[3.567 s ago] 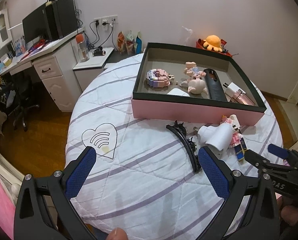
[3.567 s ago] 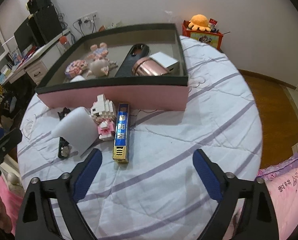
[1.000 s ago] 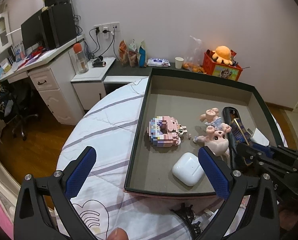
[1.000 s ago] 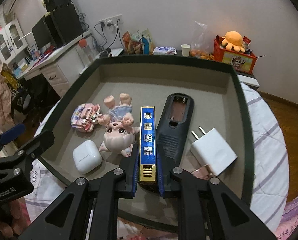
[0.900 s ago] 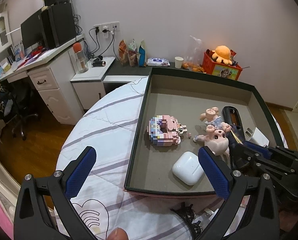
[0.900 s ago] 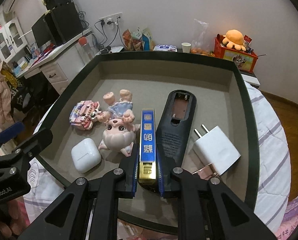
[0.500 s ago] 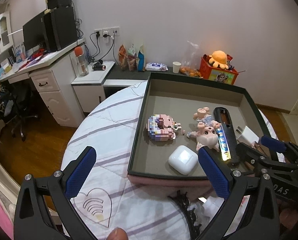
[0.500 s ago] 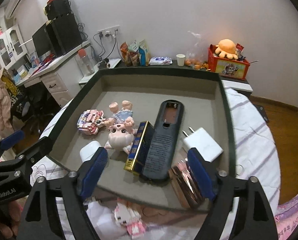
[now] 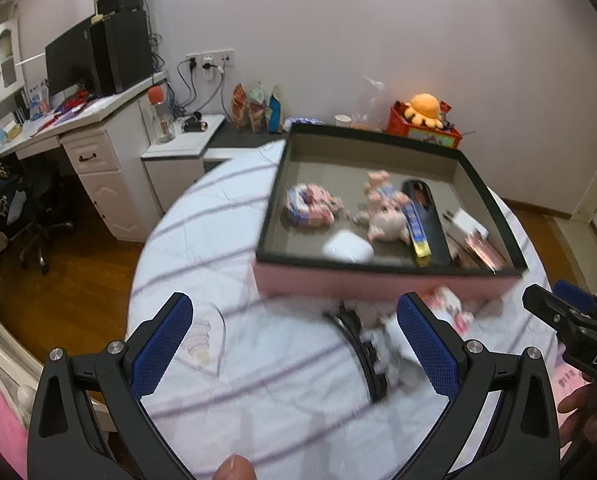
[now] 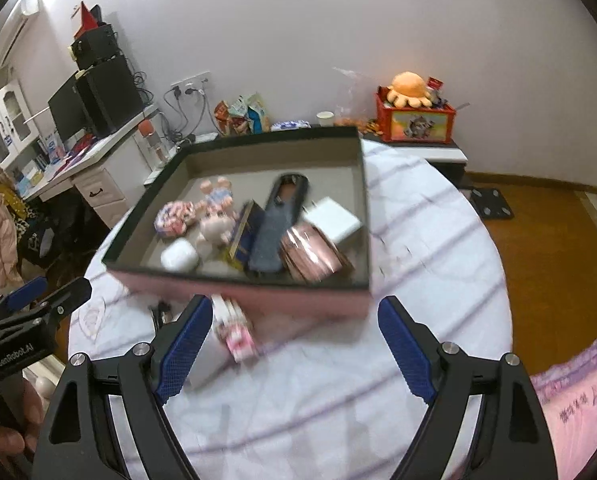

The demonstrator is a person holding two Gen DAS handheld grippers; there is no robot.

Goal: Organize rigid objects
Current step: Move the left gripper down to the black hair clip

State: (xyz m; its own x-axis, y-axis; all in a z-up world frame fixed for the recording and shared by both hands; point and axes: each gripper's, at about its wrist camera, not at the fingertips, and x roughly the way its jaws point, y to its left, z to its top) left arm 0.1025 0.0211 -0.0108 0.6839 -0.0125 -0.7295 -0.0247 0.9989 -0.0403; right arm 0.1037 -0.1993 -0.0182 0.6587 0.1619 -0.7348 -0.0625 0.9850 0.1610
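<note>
A pink box with a dark rim point(image 9: 382, 282) point(image 10: 258, 294) sits on the white quilted round table. Inside lie a blue and gold bar point(image 9: 416, 232) point(image 10: 244, 240), a black remote point(image 10: 276, 228), a pig doll point(image 9: 386, 216), a white earbud case point(image 9: 348, 246), a brick toy point(image 9: 308, 206), a white charger point(image 10: 332, 218) and a rose-gold item point(image 10: 312, 254). In front of the box lie a pink brick figure point(image 10: 236, 332), a black hair clip point(image 9: 362, 350) and a white object point(image 9: 392, 344). My left gripper point(image 9: 298, 344) and right gripper point(image 10: 294, 348) are both open and empty, held back from the box.
A white desk with monitor and speakers point(image 9: 94, 60) stands at the left. A low shelf with snacks and a red box with an orange plush point(image 10: 412, 114) runs along the wall. Wood floor point(image 10: 546, 240) surrounds the table. Pink bedding point(image 10: 570, 396) shows at the right.
My right gripper let go of the blue and gold bar in the box, opened and drew back. Both grippers pulled away from the box toward the table's front.
</note>
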